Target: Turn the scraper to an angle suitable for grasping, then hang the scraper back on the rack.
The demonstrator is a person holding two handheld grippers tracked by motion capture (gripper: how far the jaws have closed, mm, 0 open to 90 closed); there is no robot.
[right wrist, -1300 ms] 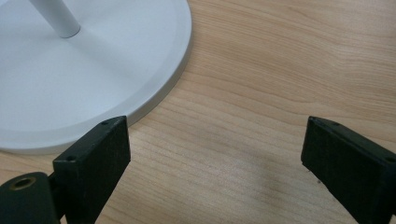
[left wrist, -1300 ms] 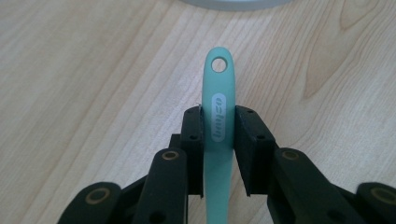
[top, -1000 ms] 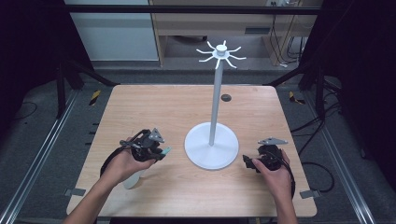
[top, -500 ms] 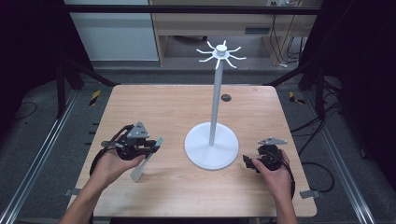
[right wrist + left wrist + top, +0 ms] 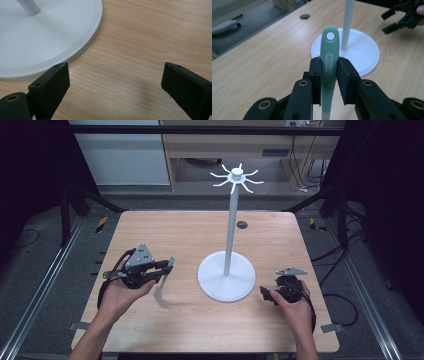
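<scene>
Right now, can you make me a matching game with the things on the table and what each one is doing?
Things:
1. spatula
2. right gripper
3. stand
4. left gripper

States:
a. jaws open, nothing between them
b. white, upright on the table
c. jaws shut on a green handle
d. held up, blade hanging down

Pairs: 1-d, 2-a, 3-b, 4-c

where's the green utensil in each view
High view: the green utensil is left of centre, hanging from the left hand-held gripper above the table.
Left gripper view: centre, its handle clamped upright between the black jaws, hole at the top.
Right gripper view: not in it.
Shared landmark: the white stand base.
</scene>
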